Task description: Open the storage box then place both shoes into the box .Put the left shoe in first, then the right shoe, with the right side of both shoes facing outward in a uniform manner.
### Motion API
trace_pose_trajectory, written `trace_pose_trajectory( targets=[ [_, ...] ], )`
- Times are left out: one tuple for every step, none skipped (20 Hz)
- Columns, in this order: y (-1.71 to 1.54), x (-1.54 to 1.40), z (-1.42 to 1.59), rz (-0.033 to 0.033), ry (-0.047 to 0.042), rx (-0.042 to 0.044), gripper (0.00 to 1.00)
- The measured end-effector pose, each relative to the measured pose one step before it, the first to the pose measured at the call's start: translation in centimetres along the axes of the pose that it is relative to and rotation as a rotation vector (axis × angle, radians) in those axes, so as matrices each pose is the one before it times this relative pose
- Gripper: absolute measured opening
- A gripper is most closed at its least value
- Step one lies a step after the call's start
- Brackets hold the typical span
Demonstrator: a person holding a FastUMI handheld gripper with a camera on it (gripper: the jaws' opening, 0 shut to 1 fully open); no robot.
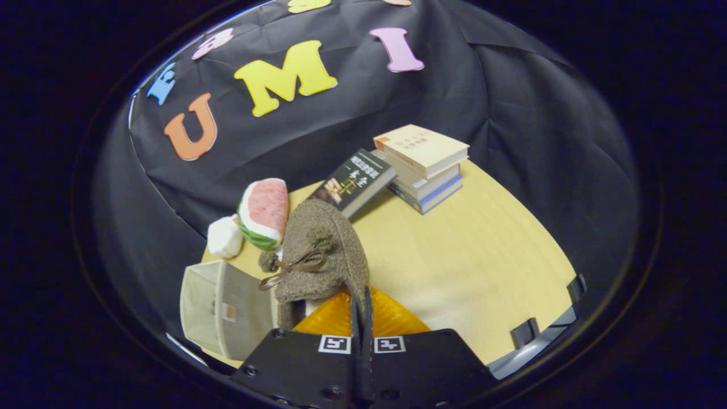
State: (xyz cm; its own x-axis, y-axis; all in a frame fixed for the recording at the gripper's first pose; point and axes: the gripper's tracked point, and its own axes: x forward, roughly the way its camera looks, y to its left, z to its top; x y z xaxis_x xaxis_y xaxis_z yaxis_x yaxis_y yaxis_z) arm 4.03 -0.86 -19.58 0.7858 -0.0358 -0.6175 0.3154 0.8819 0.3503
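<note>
From where I sit, the biggest thing I have is the pale wooden table (483, 255), running out ahead of the fingers to the dark cloth wall. At its far side stands a stack of books (425, 170), with one dark book (353, 182) propped aslant against the stack. Nearer, just beside the fingers, sits the storage box (218, 309), a pale translucent box whose open mouth I see into. I read it as already open, though the fisheye bends it enough that I cannot say how its lid or door stands. Right in front of me hangs a brown fuzzy shoe (324, 255), its toe pointing away toward the books, its laces and two small pompoms showing on top. The gripper (362, 298) is clenched on the shoe's rim, the two fingers squeezed almost together with only the thin edge of the shoe's rear between them. Under the shoe and around the fingers lies something orange and ribbed (380, 321), which I cannot identify from here. Beyond the box, near the cloth, rests a watermelon-slice plush (264, 213), and touching it a small white soft lump (224, 237).
</note>
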Motion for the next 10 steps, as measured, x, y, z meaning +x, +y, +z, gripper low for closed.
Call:
trace_pose_trajectory(
  targets=[
    [2.299,-0.752,0.119,0.00817,-0.00964,0.02254,0.00],
    [2.221,-0.537,-0.090,0.00708,-0.00926,0.01458,0.00],
    [2.170,-0.418,-0.154,0.00384,-0.00901,0.00648,0.00],
    [2.048,-0.292,-0.359,0.00037,-0.00726,-0.00135,0.00],
    [1.976,-0.202,-0.492,0.00103,-0.00597,-0.00708,0.00],
    [1.781,0.127,-1.447,0.00173,0.00006,-0.01063,0.00],
    [1.781,0.133,-0.861,0.00363,0.00705,-0.01354,0.00],
    [1.616,0.296,-0.885,0.00230,0.00811,-0.01269,0.00],
    [1.466,0.423,-0.868,0.00150,0.00985,-0.01304,0.00],
    [1.357,0.471,-0.793,0.00275,0.01103,-0.01153,0.00]
  ],
)
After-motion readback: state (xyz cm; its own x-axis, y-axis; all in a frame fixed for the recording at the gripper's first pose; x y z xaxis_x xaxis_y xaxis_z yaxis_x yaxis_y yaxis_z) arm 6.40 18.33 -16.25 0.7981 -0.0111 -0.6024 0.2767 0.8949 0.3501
